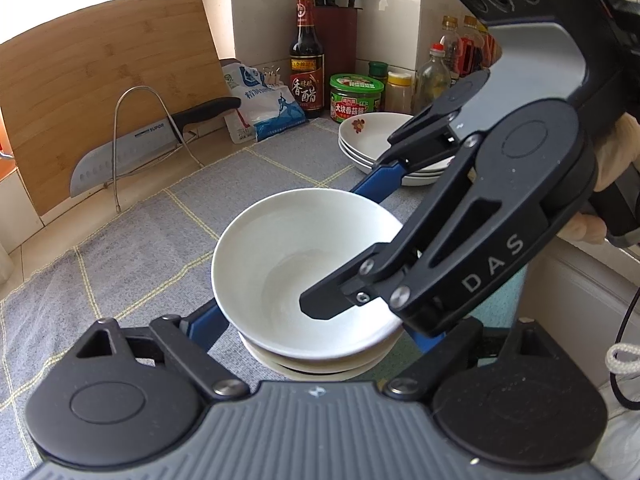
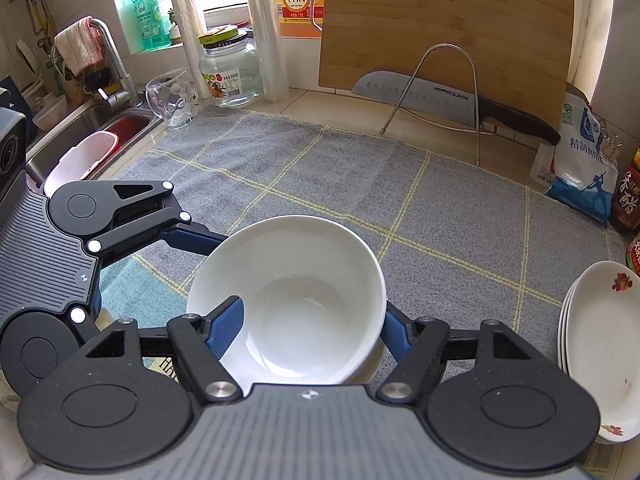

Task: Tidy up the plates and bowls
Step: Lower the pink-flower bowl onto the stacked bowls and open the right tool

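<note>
A white bowl point(image 1: 296, 248) point(image 2: 296, 280) is nested in a second bowl point(image 1: 312, 366) on the grey checked mat point(image 1: 132, 240). My left gripper point(image 1: 312, 320) straddles the upper bowl low on its sides. Its blue fingers point(image 1: 202, 320) lie against the outer wall at left and right. My right gripper point(image 2: 310, 320) point(image 1: 336, 248) comes in from the right. One of its fingers point(image 2: 228, 320) reaches over the rim into the bowl, and the other runs outside the opposite wall, so no wall is pinched. A stack of white flowered plates point(image 1: 368, 136) point(image 2: 600, 340) sits to the right.
A cutting board point(image 2: 440, 28) and a knife on a wire rack point(image 2: 448, 96) stand at the back. Sauce bottles and jars point(image 1: 306, 56) and a salt bag point(image 2: 580, 168) fill the back right corner. In the right wrist view the sink point(image 2: 92, 132), a glass cup point(image 2: 172, 100) and a jar are far left.
</note>
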### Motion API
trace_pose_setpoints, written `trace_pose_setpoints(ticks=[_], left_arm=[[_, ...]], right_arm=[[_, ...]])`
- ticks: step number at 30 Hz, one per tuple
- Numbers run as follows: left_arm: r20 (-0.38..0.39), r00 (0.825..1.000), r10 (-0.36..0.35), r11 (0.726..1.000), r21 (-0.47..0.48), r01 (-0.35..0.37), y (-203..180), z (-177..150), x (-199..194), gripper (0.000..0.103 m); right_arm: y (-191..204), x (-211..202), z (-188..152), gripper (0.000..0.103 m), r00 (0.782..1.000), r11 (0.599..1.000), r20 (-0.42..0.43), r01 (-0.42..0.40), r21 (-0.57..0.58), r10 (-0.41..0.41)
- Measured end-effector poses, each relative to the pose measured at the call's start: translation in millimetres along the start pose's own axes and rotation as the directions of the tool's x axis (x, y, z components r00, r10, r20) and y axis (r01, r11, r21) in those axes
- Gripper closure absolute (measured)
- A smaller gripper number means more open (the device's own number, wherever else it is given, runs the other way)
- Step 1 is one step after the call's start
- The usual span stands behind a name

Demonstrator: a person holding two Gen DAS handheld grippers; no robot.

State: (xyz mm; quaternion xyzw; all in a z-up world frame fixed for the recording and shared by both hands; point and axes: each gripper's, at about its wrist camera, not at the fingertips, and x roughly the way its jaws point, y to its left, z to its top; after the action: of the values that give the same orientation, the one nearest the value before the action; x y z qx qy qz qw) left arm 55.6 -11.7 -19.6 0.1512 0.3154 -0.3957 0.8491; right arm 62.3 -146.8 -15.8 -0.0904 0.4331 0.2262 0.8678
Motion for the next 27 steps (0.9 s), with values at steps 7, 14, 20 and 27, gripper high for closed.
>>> trace_pose_setpoints(ticks=[7,14,20,27], left_arm=[[-0.016,1.0,-0.009,1.0,0.016,0.009,-0.8,-0.9,2.6,0.007],[-0.003,1.0,-0.01,0.999,0.031,0.01,-0.6,-1.2,-5.2,0.007],[0.011,1.0,-0.019,0.999,0.034,0.018,5.0,-7.2,-16.4,0.006],[0.023,0.998,-0.067,0.998,0.019,0.066,21.3,-17.3,-21.0,0.006]], right_arm=[[0.9,1.6,-0.2,0.011,1.0,1.0,0.006,-0.013,0.002,0.013],[0.4,-3.4,1.1,0.0,0.999,1.0,0.033,0.018,-0.013,-0.017],[-5.4,-13.9,-4.4,0.0,0.998,0.999,0.055,0.032,0.005,-0.032],[-3.2,-27.2,-20.1,0.0,0.996,0.996,0.06,0.066,-0.058,-0.062]])
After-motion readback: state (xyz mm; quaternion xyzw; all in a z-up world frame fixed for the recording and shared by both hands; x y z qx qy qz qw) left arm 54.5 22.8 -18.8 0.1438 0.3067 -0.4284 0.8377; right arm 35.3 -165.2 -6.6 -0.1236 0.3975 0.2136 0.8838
